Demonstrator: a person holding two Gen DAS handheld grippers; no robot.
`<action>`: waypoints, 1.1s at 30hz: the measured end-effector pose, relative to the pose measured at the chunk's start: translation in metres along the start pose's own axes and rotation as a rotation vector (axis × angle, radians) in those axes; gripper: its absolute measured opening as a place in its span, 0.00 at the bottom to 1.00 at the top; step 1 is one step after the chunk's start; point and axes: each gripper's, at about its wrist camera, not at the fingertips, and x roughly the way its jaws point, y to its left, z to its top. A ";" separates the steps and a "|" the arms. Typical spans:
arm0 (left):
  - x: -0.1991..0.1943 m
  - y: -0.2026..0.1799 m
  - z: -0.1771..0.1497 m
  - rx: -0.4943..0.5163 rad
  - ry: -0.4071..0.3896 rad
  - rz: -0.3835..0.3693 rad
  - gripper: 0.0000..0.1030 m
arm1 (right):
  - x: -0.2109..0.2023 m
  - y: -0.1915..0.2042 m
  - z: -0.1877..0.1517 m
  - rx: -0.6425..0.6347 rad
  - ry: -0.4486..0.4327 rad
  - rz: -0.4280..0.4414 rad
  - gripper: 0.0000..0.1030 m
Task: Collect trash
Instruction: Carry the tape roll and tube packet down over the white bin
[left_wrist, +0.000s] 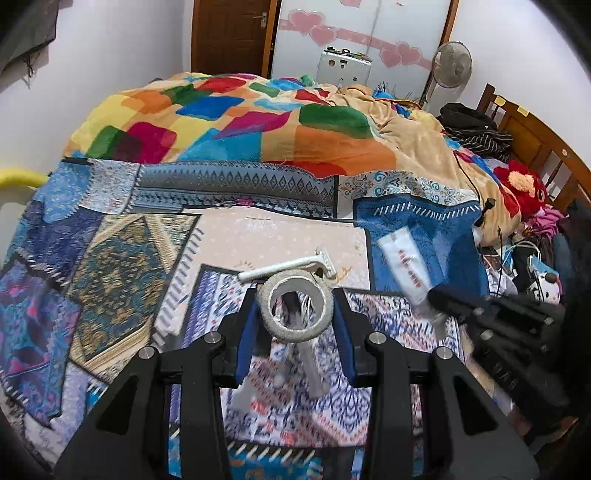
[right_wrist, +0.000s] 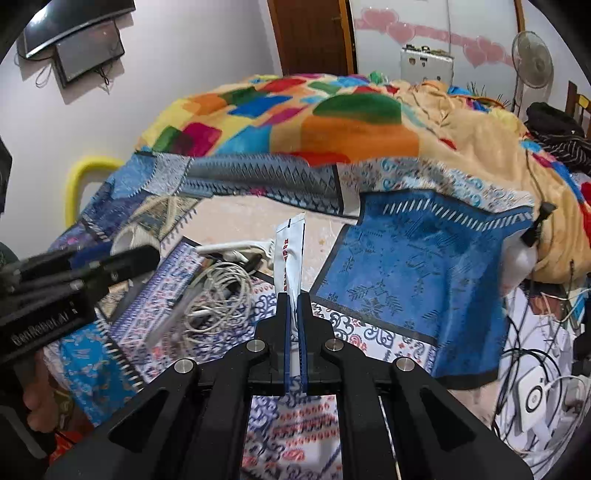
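The left gripper (left_wrist: 295, 314) is clamping a tape roll (left_wrist: 294, 305) squarely between its jaws. The right gripper (right_wrist: 294, 306) is pinching a white sachet (right_wrist: 290, 254), which is sticking out beyond its clenched jaws.

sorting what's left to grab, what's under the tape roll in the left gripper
Seen through and below the tape roll: white cable, a pale stick-like item, and the patterned bedsheet. What lies behind the roll's band is covered.

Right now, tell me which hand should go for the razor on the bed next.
Neither is free: the left gripper holds the tape roll, the right gripper the white sachet. Once emptied, probably left; the razor lies just beyond its fingertips.
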 end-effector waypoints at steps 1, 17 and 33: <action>-0.008 -0.001 -0.003 0.003 -0.004 0.004 0.37 | -0.006 0.001 0.000 0.000 -0.007 0.001 0.03; -0.159 -0.009 -0.031 -0.003 -0.141 0.036 0.37 | -0.142 0.049 -0.004 -0.028 -0.153 0.042 0.03; -0.289 0.004 -0.107 -0.020 -0.249 0.094 0.37 | -0.230 0.116 -0.046 -0.096 -0.222 0.134 0.03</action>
